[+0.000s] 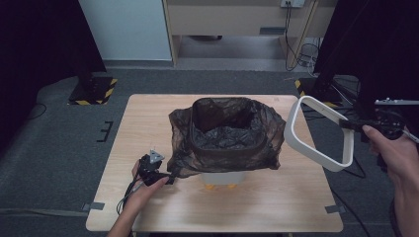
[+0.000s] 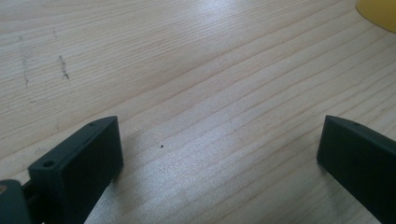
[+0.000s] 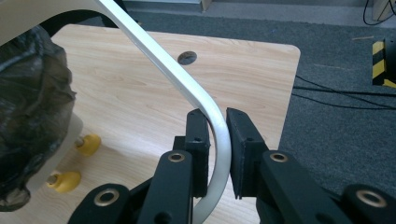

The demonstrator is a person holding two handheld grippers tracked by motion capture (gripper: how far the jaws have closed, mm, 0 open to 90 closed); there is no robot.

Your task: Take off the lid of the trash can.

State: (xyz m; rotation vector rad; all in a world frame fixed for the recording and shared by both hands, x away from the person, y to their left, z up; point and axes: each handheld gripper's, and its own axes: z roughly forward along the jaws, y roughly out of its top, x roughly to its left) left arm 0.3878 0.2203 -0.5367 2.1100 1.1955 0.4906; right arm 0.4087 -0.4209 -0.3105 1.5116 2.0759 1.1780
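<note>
**Right claw holds white ring frame clear of lined bin**

The bin stands at the centre of the table, lined with a dark bag whose edges drape over its rim. Yellow feet show under the bin.

Right hand is raised beyond the table's right edge. The right claw is clamped on the white ring frame, which hangs tilted over the right edge, beside the bag.

Left hand rests low near the front left of the table, forearm entering from the front edge. The left claw stands wide apart over bare wood, gripping nothing; in the high view it sits at the bag's front left corner.
</note>
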